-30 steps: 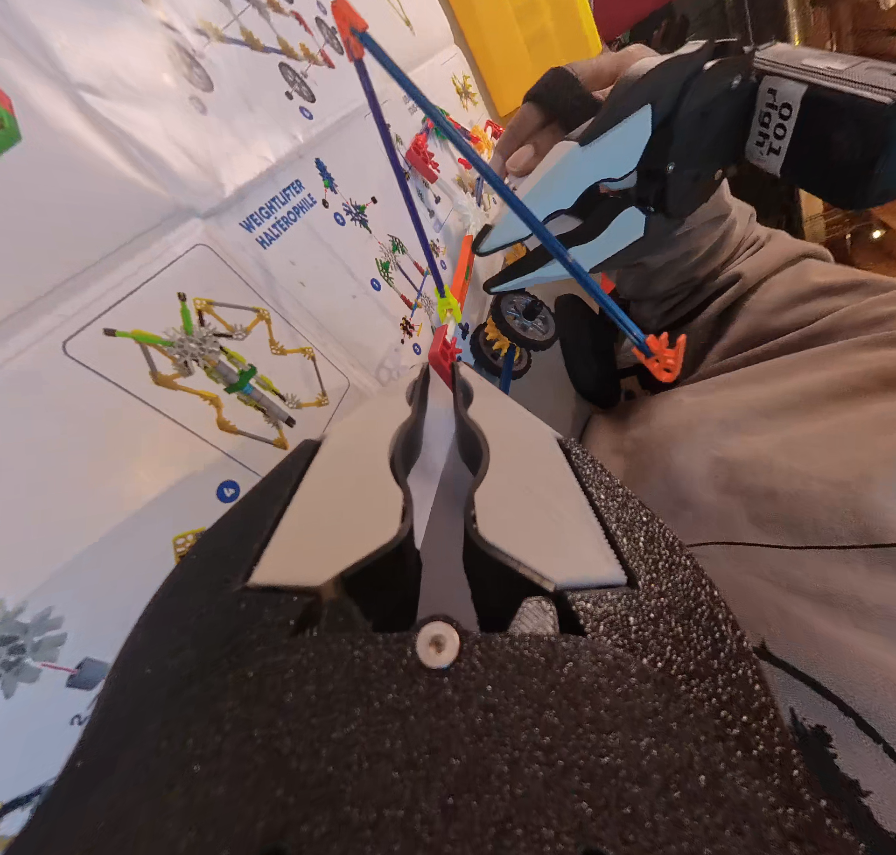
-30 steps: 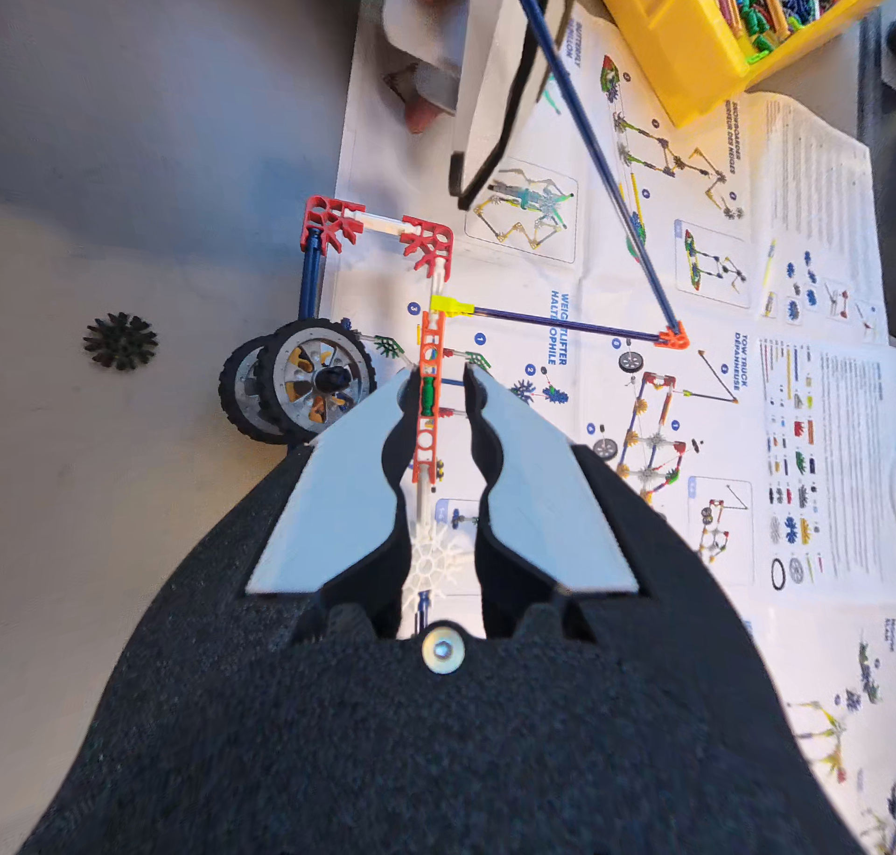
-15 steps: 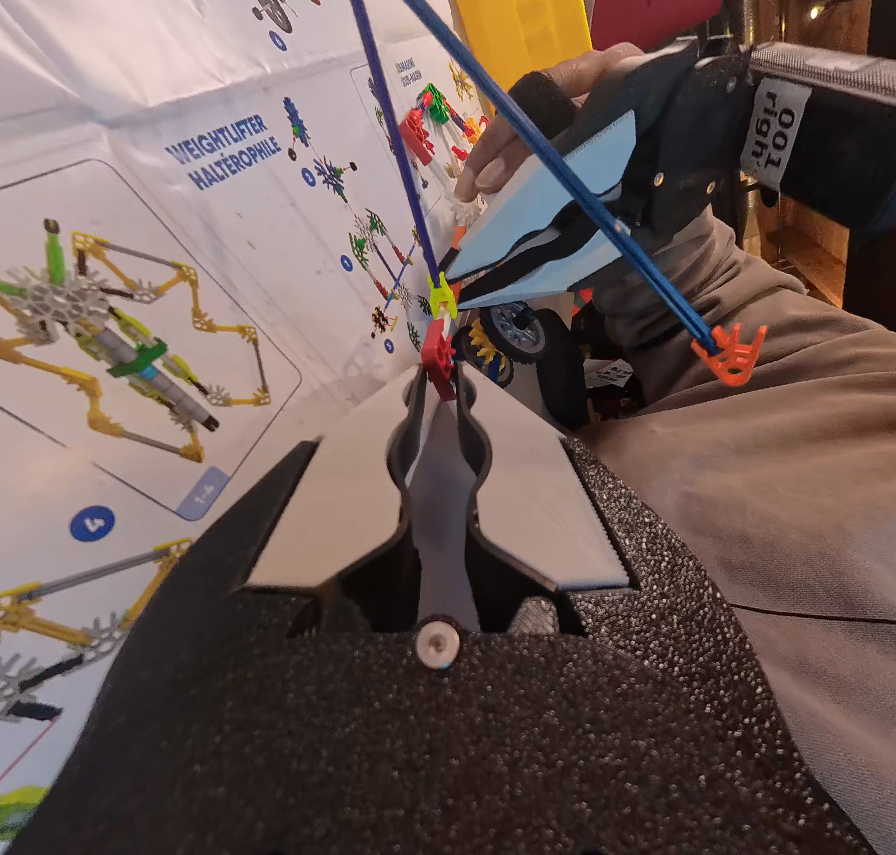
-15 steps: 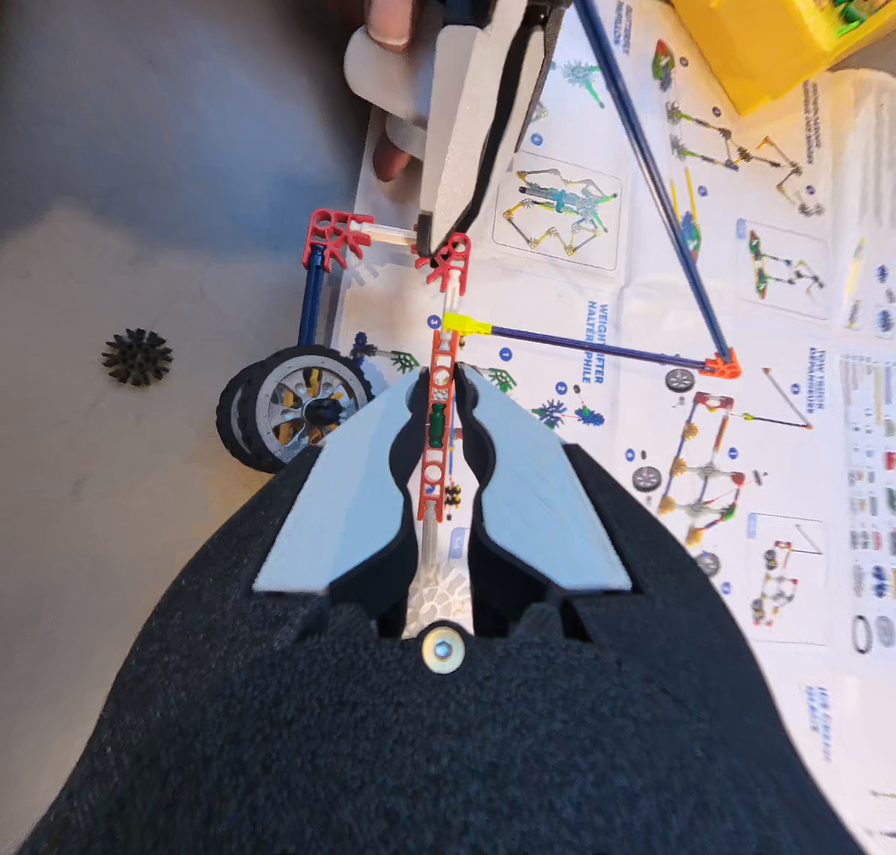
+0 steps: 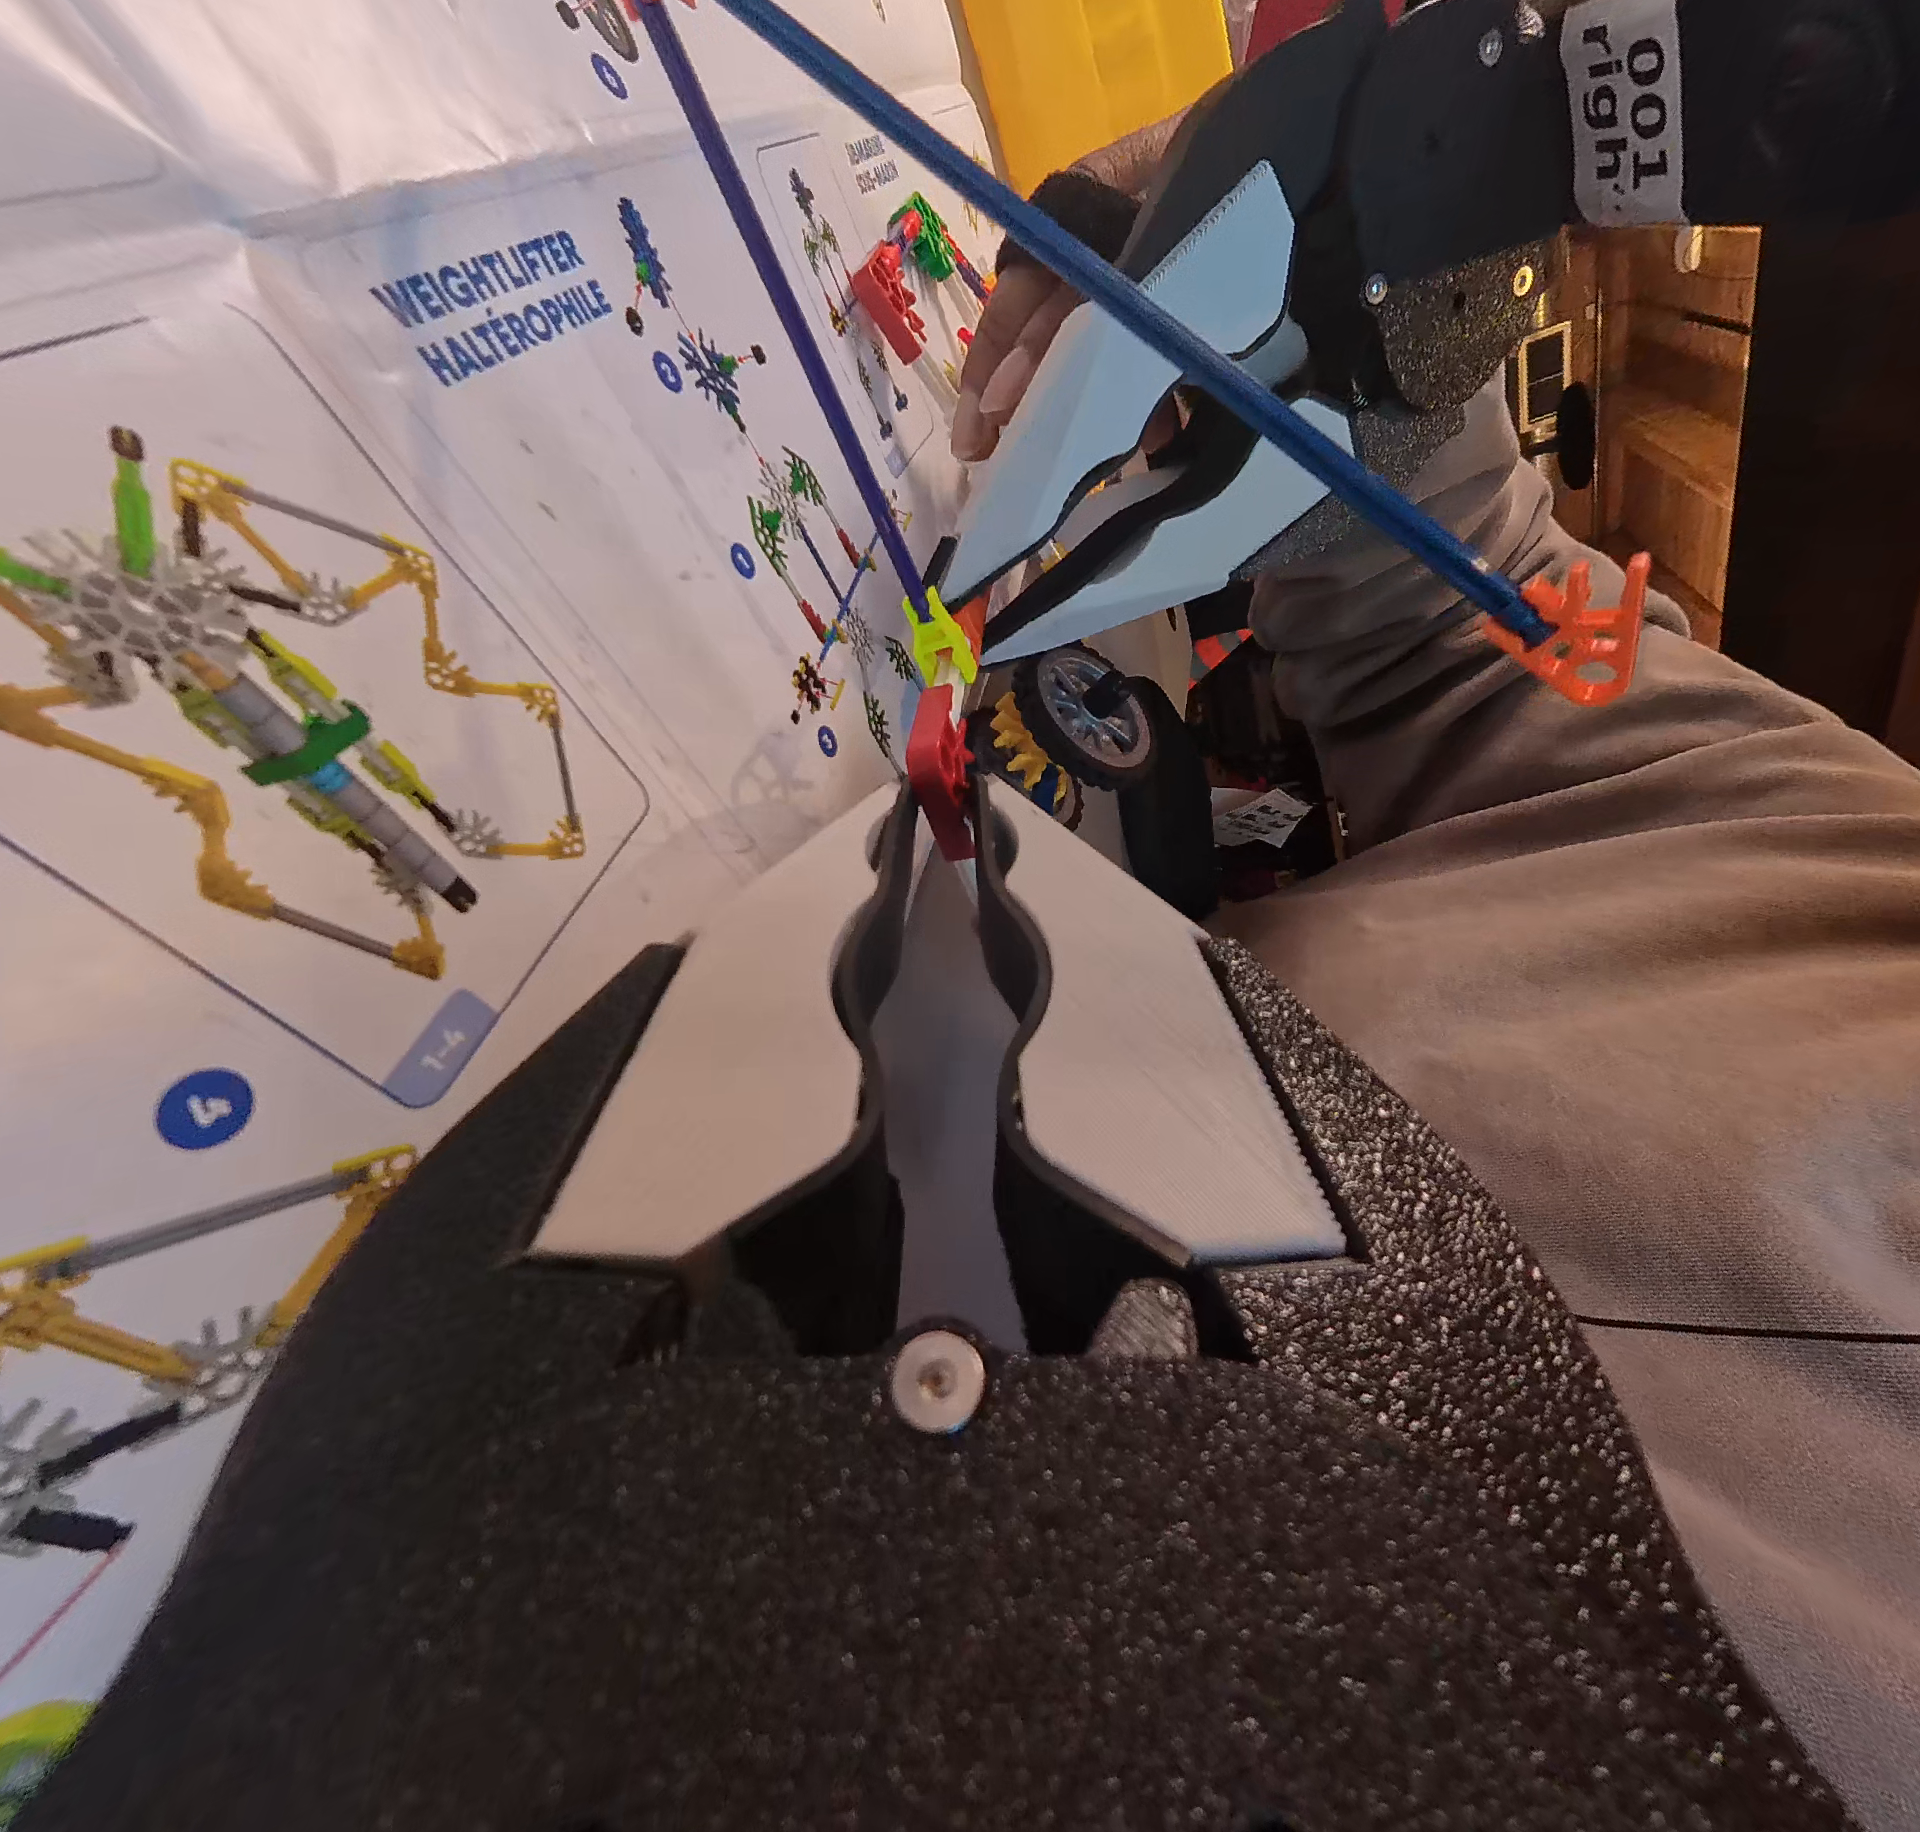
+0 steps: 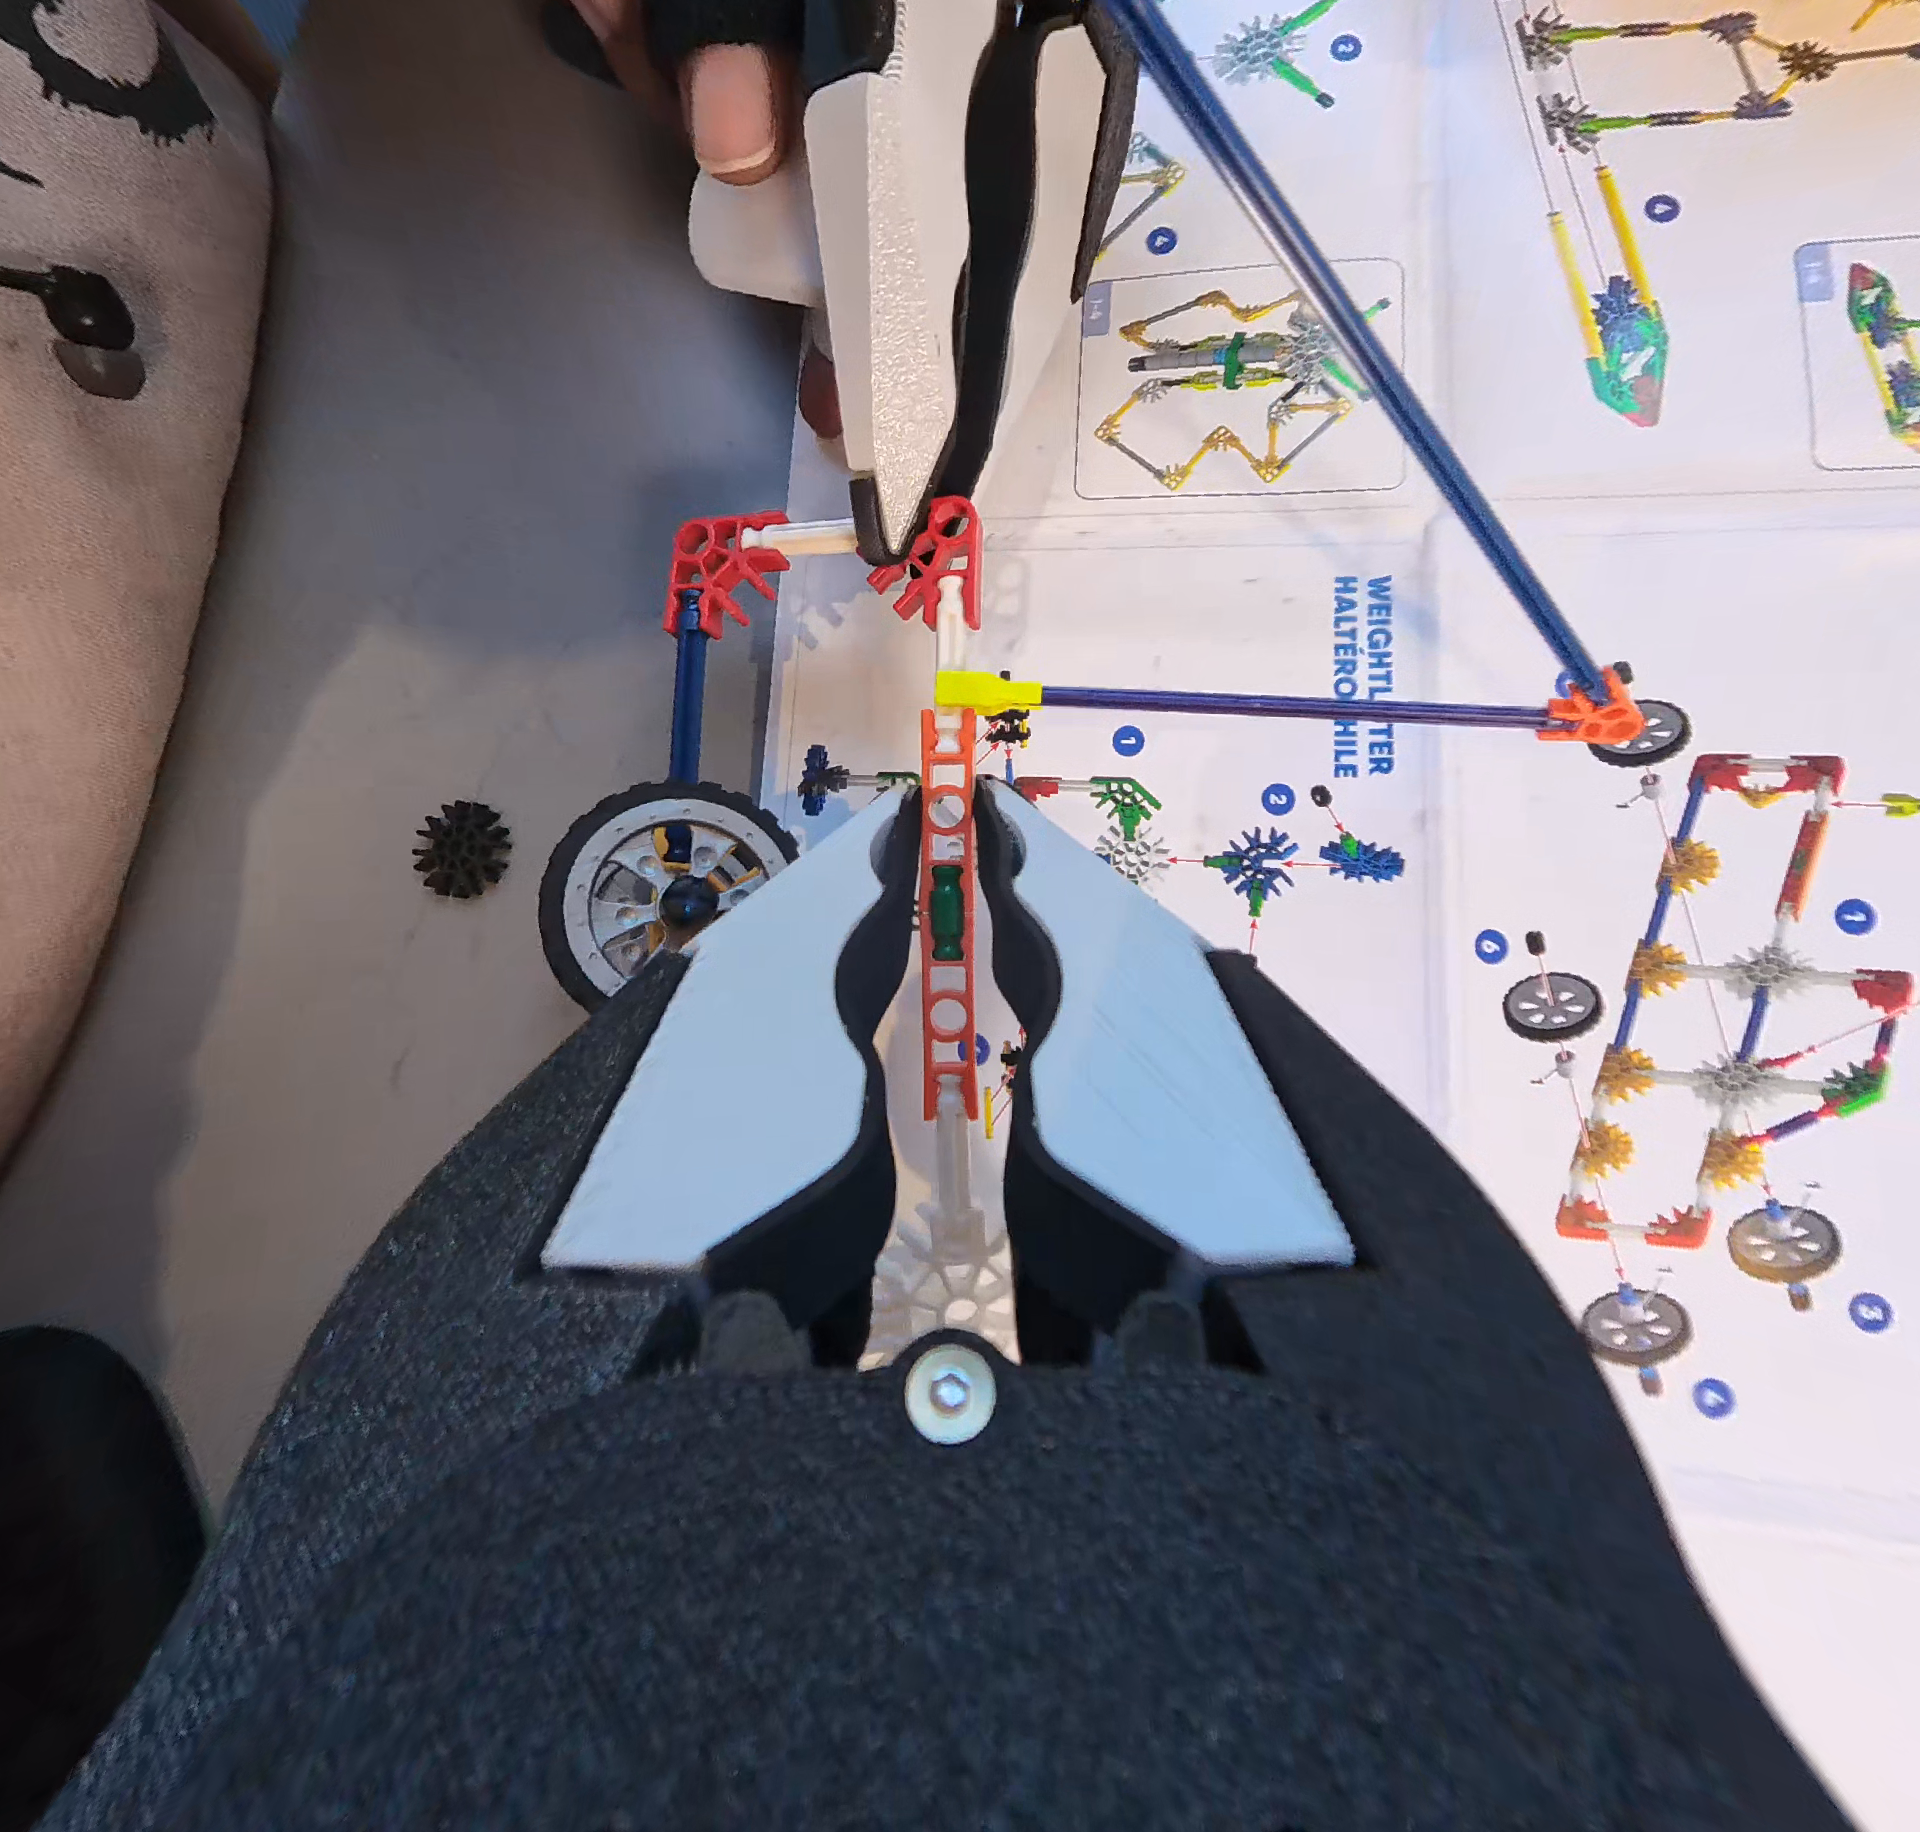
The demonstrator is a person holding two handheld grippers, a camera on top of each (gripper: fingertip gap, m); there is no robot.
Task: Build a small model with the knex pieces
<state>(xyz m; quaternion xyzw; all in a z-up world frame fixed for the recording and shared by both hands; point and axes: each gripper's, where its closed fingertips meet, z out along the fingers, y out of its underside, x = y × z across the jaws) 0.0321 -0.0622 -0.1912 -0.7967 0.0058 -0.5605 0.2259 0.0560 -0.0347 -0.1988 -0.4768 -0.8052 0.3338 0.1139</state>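
The right gripper is clamped on the orange ladder-shaped strut of a toy frame built from rods and connectors; the strut runs straight down the gap between its two pale fingers. Beyond the strut's far end sits a yellow clip, and from the clip a long blue rod runs to an orange connector; a second blue rod climbs away from that connector. The left gripper is closed on the red connector just past the yellow clip, its tips pinching the red piece from both sides. A white rod joins that connector to a second red connector, from which a short blue rod drops to a grey-spoked wheel. A loose black gear lies on the grey table beside the wheel. The frame lies partly over a printed instruction sheet.
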